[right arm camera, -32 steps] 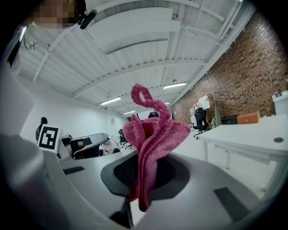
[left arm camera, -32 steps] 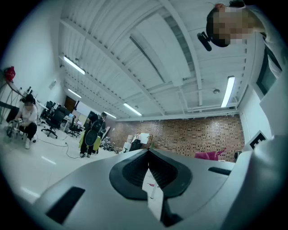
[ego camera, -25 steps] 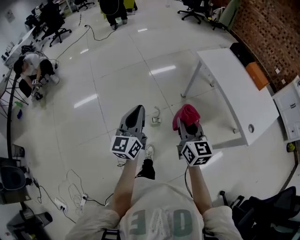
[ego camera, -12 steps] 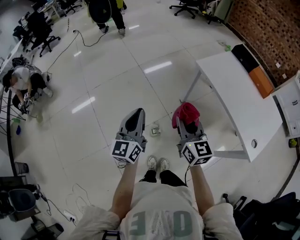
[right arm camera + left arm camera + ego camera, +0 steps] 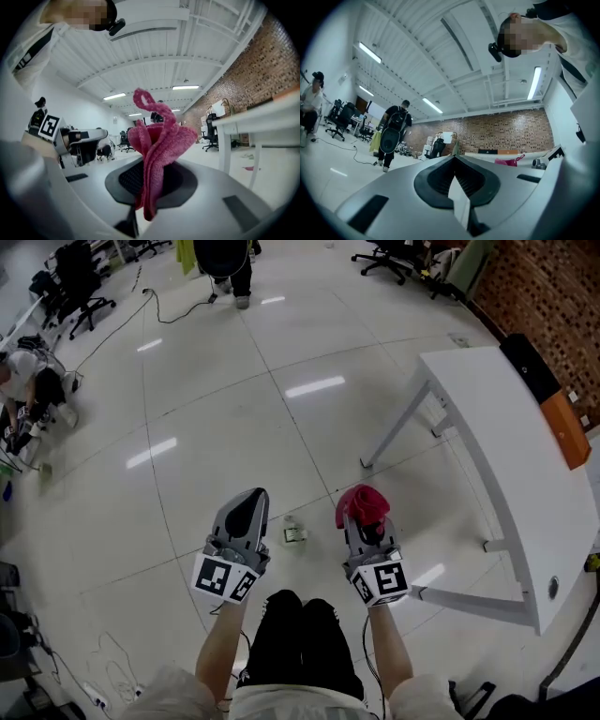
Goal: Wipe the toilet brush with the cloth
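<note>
My right gripper (image 5: 364,517) is shut on a crumpled red cloth (image 5: 363,503), which sticks up out of its tips. In the right gripper view the cloth (image 5: 159,140) is pinched between the dark pads of that gripper (image 5: 149,185). My left gripper (image 5: 246,499) is shut with nothing in it; in the left gripper view its jaws (image 5: 454,158) meet with no gap. Both point forward, side by side, low over the glossy white floor. A small white object (image 5: 293,532) stands on the floor between them; it is too small to identify.
A white table (image 5: 506,456) on slanted legs stands at the right, one leg (image 5: 398,427) close ahead of the cloth. A person (image 5: 225,259) stands far ahead, another crouches at far left (image 5: 23,381). Office chairs and a floor cable (image 5: 169,296) lie beyond. My knees (image 5: 300,615) show below.
Both grippers have sunk toward the floor together, staying shut, the cloth still held. My knees have come into view and the small white object now lies closer between the grippers.
</note>
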Available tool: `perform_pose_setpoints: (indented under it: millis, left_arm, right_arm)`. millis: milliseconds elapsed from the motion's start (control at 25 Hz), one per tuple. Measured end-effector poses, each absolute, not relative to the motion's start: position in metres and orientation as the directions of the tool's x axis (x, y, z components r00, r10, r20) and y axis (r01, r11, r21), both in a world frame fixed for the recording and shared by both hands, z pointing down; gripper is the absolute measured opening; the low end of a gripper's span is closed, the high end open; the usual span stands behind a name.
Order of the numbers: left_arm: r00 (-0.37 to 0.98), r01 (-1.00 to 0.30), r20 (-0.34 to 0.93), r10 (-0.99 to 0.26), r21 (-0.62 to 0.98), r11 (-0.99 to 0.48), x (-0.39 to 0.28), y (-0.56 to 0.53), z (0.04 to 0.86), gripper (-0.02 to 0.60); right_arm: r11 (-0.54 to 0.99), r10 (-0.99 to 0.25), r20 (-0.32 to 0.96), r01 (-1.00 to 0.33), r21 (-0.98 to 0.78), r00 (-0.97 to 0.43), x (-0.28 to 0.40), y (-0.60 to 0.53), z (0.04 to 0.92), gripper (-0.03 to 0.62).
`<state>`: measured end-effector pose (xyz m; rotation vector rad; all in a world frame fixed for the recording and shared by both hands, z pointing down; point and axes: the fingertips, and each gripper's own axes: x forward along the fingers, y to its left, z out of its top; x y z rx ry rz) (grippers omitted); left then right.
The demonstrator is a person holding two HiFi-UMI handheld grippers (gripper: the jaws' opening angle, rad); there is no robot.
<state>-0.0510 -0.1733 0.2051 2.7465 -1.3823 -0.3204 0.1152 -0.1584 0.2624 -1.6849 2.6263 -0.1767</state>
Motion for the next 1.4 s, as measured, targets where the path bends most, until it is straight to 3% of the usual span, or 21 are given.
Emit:
perform_pose_setpoints:
  millis: [240, 520, 760, 1000, 1200, 1400]
  left_arm:
    - [0.53, -0.798, -0.268, -0.804, 0.162, -0.58, -0.07, -0.199, 0.456, 0.003]
    - [0.536, -0.802, -0.273, -0.799, 0.132, -0.583, -0.081, -0.18, 0.618, 0.003]
    - [0.514, -0.815, -0.198, -0.835, 0.19, -0.547, -0.077, -0.17, 0.697, 0.003]
    - [0.564, -0.773, -0.117, -0.818, 0.275, -0.572, -0.064, -0.155, 0.75, 0.003]
    - [0.592, -0.755, -0.068, -0.803, 0.303, -0.582, -0.053, -0.154, 0.772, 0.003]
    - [0.607, -0.75, -0.034, -0.794, 0.306, -0.587, -0.047, -0.154, 0.786, 0.003]
  right_arm:
    - [0.437, -0.899, -0.013, -0.894, -0.103, -0.438, 0.116, -0.193, 0.532, 0.031]
    - [0.515, -0.857, -0.06, -0.851, -0.099, -0.512, 0.088, -0.196, 0.675, 0.031]
    - [0.549, -0.836, -0.049, -0.831, -0.09, -0.547, 0.074, -0.194, 0.743, 0.031]
    - [0.505, -0.846, 0.07, -0.838, -0.207, -0.528, 0.089, -0.209, 0.826, 0.032]
    - [0.491, -0.826, 0.084, -0.785, -0.378, -0.557, 0.088, -0.208, 0.858, 0.032]
    - [0.524, -0.788, 0.098, -0.745, -0.412, -0.608, 0.076, -0.205, 0.868, 0.031]
